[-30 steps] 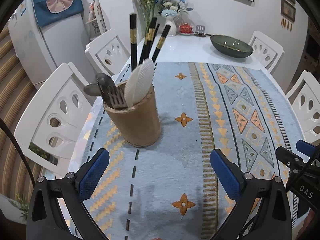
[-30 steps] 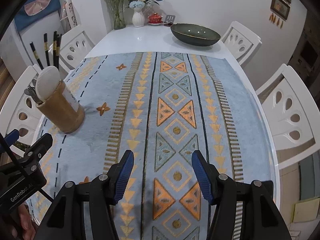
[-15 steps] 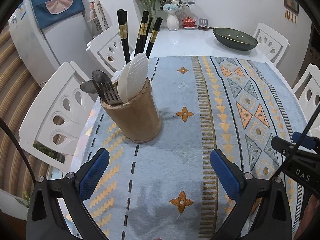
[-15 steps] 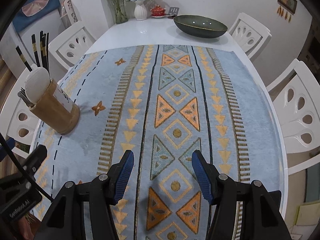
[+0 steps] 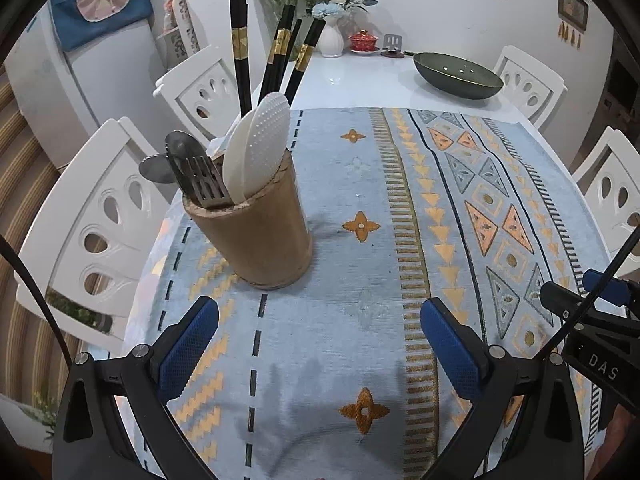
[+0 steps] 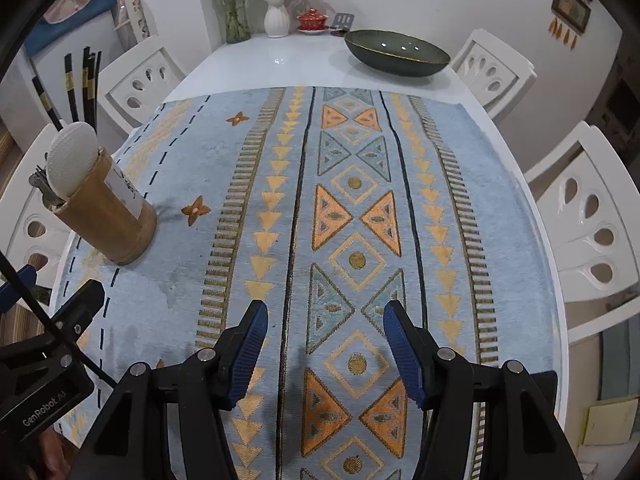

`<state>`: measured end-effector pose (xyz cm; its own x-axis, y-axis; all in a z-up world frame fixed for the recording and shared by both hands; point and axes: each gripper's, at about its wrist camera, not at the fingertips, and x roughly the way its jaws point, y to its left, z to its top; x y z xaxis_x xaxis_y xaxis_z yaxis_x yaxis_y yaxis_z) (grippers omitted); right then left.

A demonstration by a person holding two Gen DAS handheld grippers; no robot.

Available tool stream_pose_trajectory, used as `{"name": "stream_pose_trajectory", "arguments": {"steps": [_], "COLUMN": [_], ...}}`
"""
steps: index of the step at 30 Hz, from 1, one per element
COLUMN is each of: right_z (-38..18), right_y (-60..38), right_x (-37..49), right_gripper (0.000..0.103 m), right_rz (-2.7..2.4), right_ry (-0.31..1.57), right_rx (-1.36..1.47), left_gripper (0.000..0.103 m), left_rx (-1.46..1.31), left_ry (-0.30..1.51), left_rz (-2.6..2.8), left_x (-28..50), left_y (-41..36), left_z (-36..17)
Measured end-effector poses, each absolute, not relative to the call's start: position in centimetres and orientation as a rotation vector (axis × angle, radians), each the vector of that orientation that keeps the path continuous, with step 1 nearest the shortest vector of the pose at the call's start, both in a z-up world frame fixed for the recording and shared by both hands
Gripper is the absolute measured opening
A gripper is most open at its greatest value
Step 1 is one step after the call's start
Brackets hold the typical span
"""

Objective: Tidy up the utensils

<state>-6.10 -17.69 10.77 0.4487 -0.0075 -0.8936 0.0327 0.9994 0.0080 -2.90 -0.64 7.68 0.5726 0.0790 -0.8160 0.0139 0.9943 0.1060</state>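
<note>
Grippers (image 5: 320,340) (image 6: 325,344) tilted tableward — jaws (empty) apart

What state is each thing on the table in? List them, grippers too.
Holder: upright on the cloth, full.
Chopsticks: standing in the holder, tips down.
Rice paddles: in the holder, heads up.
Fork: in the holder, tines up.
Bowl: upright on bare tabletop, looks empty.
Left gripper: open wide, holding nothing.
Right gripper: open, holding nothing.
</note>
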Motion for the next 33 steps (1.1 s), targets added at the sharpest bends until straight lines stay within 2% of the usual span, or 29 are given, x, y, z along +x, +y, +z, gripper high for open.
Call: {"name": "stream_pose_trajectory", "arguments": {"steps": [33], "right_z": [9.7], "right_y": [-15.7], "right_x": [-7.5], "right_gripper": [0.058], "right_rz": [-0.031], "right_ry": [1.118], "right_rx": [-0.042], "left_gripper": [0.101], "left_rx": [0.119], "left_ry": [0.969], "left_rz": [0.05], "left_x": [-3.1], "left_y": [-0.1], "left_z": [6.4]}}
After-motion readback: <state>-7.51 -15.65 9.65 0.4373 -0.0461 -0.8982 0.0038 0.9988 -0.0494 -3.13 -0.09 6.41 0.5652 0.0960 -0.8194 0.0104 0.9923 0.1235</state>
